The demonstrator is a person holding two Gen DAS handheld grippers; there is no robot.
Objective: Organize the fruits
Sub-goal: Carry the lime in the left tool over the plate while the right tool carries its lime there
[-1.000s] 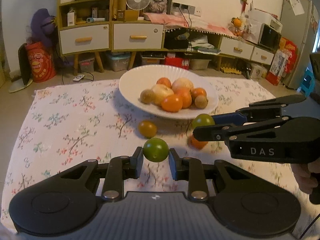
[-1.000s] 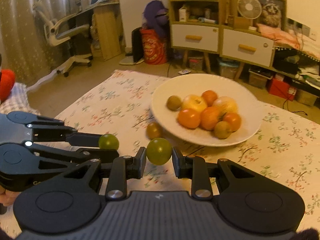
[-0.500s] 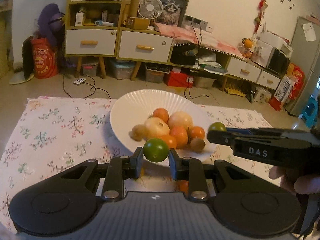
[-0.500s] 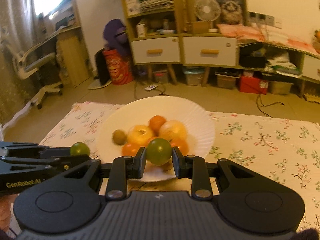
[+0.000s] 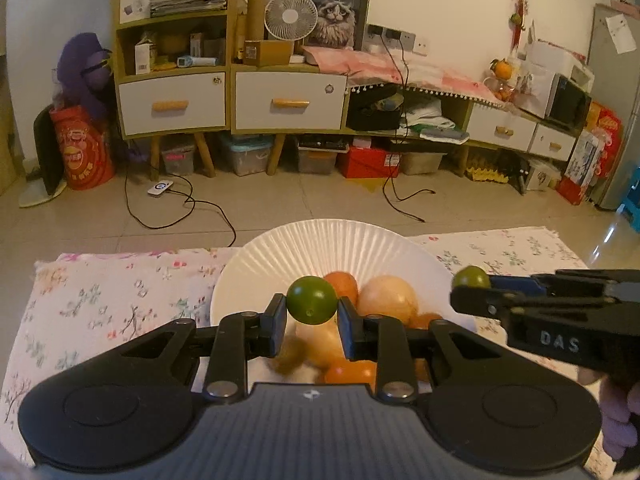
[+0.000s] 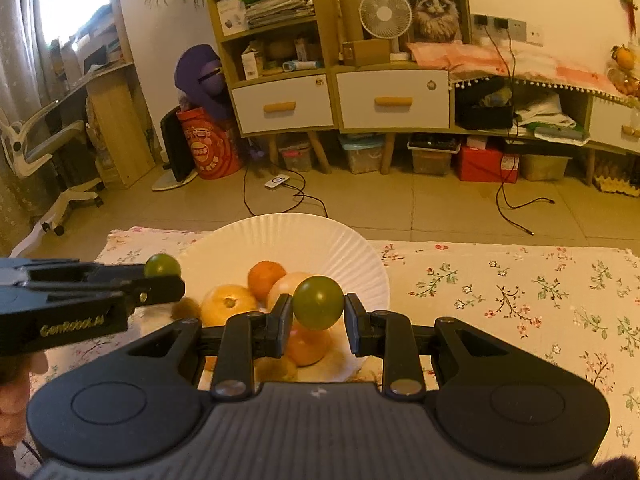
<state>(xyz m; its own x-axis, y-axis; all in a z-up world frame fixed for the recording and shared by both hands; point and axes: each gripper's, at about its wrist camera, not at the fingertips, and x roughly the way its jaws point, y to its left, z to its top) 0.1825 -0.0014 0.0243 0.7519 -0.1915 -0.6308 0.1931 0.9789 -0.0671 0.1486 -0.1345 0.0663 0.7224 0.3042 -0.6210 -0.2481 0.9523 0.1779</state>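
Floral cotton cloth (image 6: 520,292) under our ribbed white paper plate (image 5: 320,240) of smooth round fruit | left gripper (image 5: 312,316) clamps glossy green tomato (image 5: 312,300) above plate | right gripper (image 6: 318,316) clamps another green tomato (image 6: 319,302) over it

A table (image 6: 520,300) draped in a floral cloth (image 5: 100,300) carries a white ribbed plate (image 5: 320,240) of orange and yellow fruit, lying below and just ahead of both tongs; the cloth spreads to either side.
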